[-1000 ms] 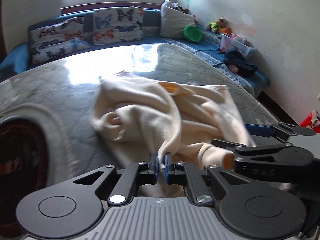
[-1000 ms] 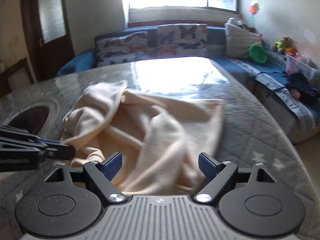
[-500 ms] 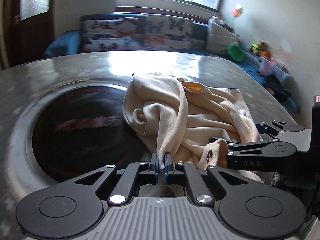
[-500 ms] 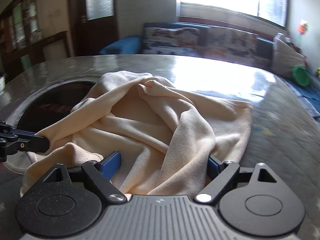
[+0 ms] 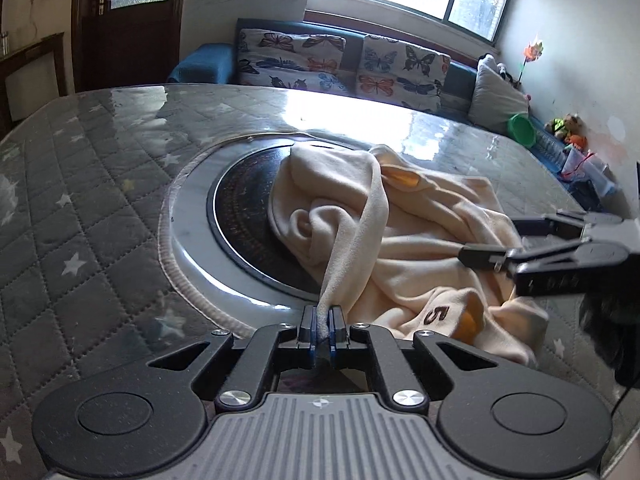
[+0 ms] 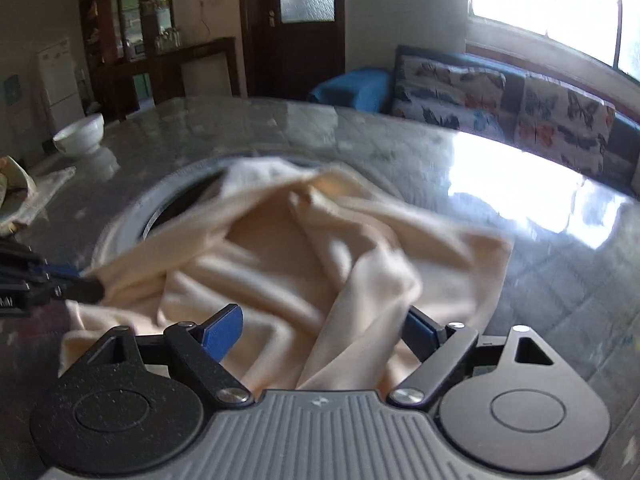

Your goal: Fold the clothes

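Quilted glass-topped surface (image 5: 100, 208), sofa and window behind; cream garment (image 5: 420, 240) crumpled beside the dark round inset (image 5: 248, 216); left claw (image 5: 322, 326) pinched tight on a taut strip; right claw (image 6: 320, 332) wide, cloth loosely between, unpressed; step: spreading out; next needs a second corner grip.

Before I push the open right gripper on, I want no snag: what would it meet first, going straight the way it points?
Probably the cream garment: its folds already lie between the right gripper's open fingers. Blur leaves depth unsure.
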The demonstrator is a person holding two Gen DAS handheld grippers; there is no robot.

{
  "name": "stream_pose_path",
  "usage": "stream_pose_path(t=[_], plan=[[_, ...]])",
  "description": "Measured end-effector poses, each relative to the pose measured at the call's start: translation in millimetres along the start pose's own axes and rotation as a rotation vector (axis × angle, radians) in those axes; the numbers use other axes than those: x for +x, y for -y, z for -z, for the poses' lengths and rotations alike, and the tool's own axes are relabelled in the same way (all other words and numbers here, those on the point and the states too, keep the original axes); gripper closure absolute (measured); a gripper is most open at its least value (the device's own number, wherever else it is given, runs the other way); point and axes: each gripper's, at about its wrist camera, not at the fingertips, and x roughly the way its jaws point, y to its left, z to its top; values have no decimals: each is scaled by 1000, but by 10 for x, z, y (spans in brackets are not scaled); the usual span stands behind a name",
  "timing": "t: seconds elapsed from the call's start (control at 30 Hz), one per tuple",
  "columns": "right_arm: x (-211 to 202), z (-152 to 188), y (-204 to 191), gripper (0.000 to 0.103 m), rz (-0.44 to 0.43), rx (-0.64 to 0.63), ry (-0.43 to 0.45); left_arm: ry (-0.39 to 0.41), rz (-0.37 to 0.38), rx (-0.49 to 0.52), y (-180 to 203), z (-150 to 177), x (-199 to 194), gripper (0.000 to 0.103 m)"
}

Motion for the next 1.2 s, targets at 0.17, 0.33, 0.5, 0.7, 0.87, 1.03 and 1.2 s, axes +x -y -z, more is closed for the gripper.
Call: stream_pose_path(t=[0.17,0.33,0.5,0.7,0.87,1.03,1.2], plan=[[89,-240,80,22,50,-63,12,19,35,5,-11,-76,-74,91],[426,-420,77,27,69,-128,-21,53,43,46,46,-217,-88,70],[667,-500,-20,38,36,-180,-29,67,42,87,140,-389,-3,57],[826,-565,35,76,5,-117,-42,49,45,150,319,-573,256,55],[660,-557,169,88,18,-80,-6,38,26,187,480,-712,511,55],[334,-561,420,90,74,-24,56,27,-24,224,611,-861,825,54],[-24,-500,697,90,146,25,99,-10,-87,271,693,-914,1138,56]])
